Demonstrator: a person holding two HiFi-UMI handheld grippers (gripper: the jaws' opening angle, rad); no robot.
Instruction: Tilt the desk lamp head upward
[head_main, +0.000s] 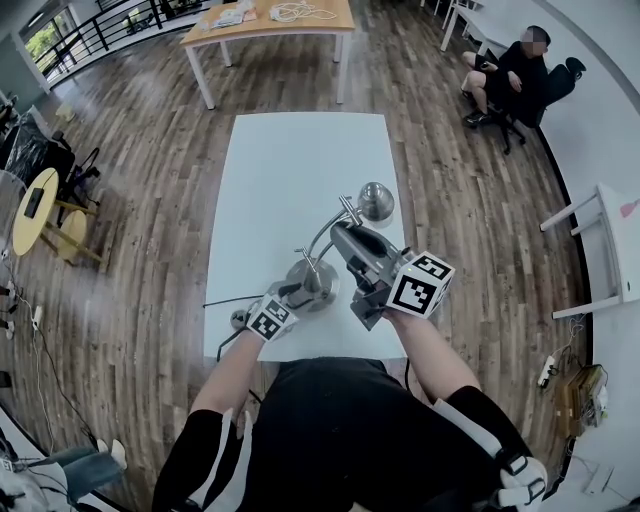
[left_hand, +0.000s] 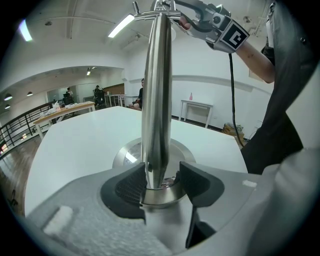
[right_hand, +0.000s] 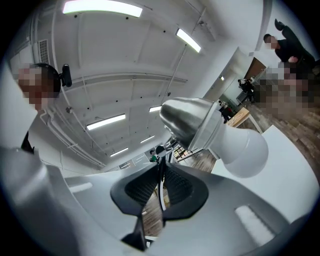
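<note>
A chrome desk lamp stands near the front edge of the white table; its round base carries a curved stem up to the lamp head. My left gripper is shut on the stem just above the base disc, pads on both sides. My right gripper is raised behind the lamp head. In the right gripper view the chrome shade and white bulb sit just beyond the jaws, which are shut on a thin black-tipped rod at the head's joint.
A dark cable leaves the lamp over the table's left front edge. Behind stands a wooden table. A person sits on a chair at the back right. A white desk is at the right, and a round yellow table at the left.
</note>
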